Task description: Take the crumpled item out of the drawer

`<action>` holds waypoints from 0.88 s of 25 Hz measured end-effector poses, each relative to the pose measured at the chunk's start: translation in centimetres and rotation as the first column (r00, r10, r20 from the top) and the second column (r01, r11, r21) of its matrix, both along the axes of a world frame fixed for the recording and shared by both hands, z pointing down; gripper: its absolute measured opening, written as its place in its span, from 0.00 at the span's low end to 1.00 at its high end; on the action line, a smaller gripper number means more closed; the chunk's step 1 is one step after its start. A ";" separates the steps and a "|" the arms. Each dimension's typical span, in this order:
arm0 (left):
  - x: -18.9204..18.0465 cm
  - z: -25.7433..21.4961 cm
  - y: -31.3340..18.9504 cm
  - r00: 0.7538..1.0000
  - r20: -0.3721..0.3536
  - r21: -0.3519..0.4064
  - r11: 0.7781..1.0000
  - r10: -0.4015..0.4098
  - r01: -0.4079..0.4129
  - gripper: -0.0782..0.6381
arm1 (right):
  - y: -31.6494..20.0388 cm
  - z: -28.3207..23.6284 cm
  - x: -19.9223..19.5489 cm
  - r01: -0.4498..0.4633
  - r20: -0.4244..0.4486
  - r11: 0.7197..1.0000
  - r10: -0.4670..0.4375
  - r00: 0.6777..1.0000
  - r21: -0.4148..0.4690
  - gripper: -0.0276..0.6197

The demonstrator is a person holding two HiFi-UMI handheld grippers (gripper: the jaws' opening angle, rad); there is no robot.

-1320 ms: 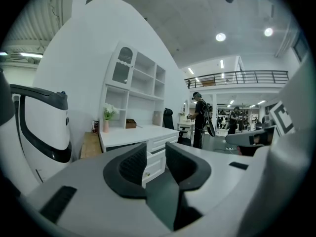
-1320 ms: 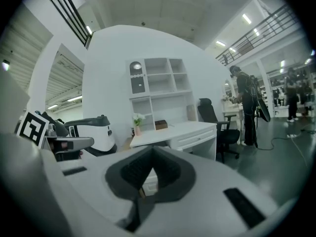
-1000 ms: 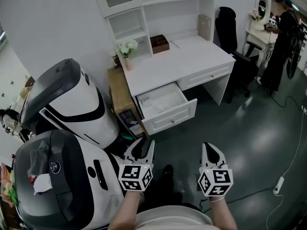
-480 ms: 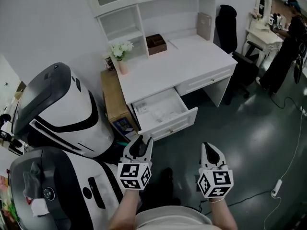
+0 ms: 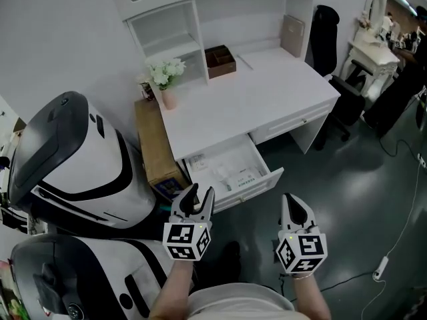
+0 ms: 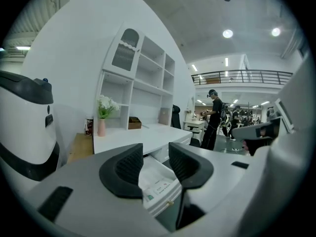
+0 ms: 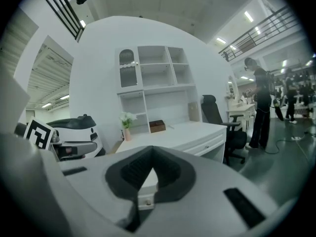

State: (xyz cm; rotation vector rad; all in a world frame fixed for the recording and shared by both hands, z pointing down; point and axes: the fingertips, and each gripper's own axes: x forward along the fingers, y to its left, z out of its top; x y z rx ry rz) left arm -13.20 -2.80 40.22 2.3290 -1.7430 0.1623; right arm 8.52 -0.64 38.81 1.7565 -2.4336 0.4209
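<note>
Drawer (image 5: 260,183) contents (pale scraps) too small, too washed-out for identification.

Shows a white desk top (image 5: 260,95) under a shelved hutch (image 5: 200,19), bearing a vase of white flowers (image 5: 166,84) at its left rear, a brown box (image 5: 219,61) further right, and a tan book (image 5: 292,35) leaning upright at the hutch's right end. Sets a wooden side cabinet (image 5: 152,145) against the desk's left end, beside a large white-and-black machine (image 5: 73,172). Has a black chair (image 5: 325,35) at the desk's right, a white dressing table (image 5: 373,52) beyond, and a white plug block (image 5: 381,267) on the dark floor (image 5: 347,179).
</note>
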 end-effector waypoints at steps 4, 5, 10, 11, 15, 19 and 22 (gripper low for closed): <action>-1.1 0.2 -3.3 1.000 0.003 -0.001 1.000 0.007 -0.007 0.31 | -3.1 -0.5 -1.0 -0.012 0.001 1.000 0.012 1.000 0.009 0.05; -1.4 0.2 -4.0 1.000 0.002 -0.001 1.000 0.007 -0.007 0.31 | -3.8 -0.6 -1.2 -0.016 0.000 1.000 0.016 1.000 0.010 0.05; -2.3 0.4 -7.1 1.000 -0.008 -0.006 1.000 0.028 -0.028 0.31 | -6.5 -0.9 -1.9 -0.043 -0.006 0.999 0.043 0.999 0.013 0.05; -2.4 0.5 -7.6 0.999 -0.010 -0.008 0.999 0.033 -0.033 0.31 | -6.9 -0.9 -2.0 -0.047 -0.007 0.999 0.047 0.999 0.013 0.05; -2.7 0.7 -8.9 0.999 -0.017 -0.016 0.999 0.046 -0.046 0.31 | -8.2 -1.5 -2.4 -0.053 -0.010 0.998 0.053 0.999 0.019 0.05; -2.8 0.8 -9.5 0.998 -0.013 -0.025 0.998 0.057 -0.058 0.31 | -8.8 -2.2 -2.9 -0.052 -0.010 0.998 0.052 0.999 0.027 0.05; -2.9 1.0 -9.9 0.998 -0.008 -0.028 0.998 0.058 -0.058 0.31 | -9.3 -2.5 -3.0 -0.050 -0.008 0.998 0.050 0.999 0.036 0.05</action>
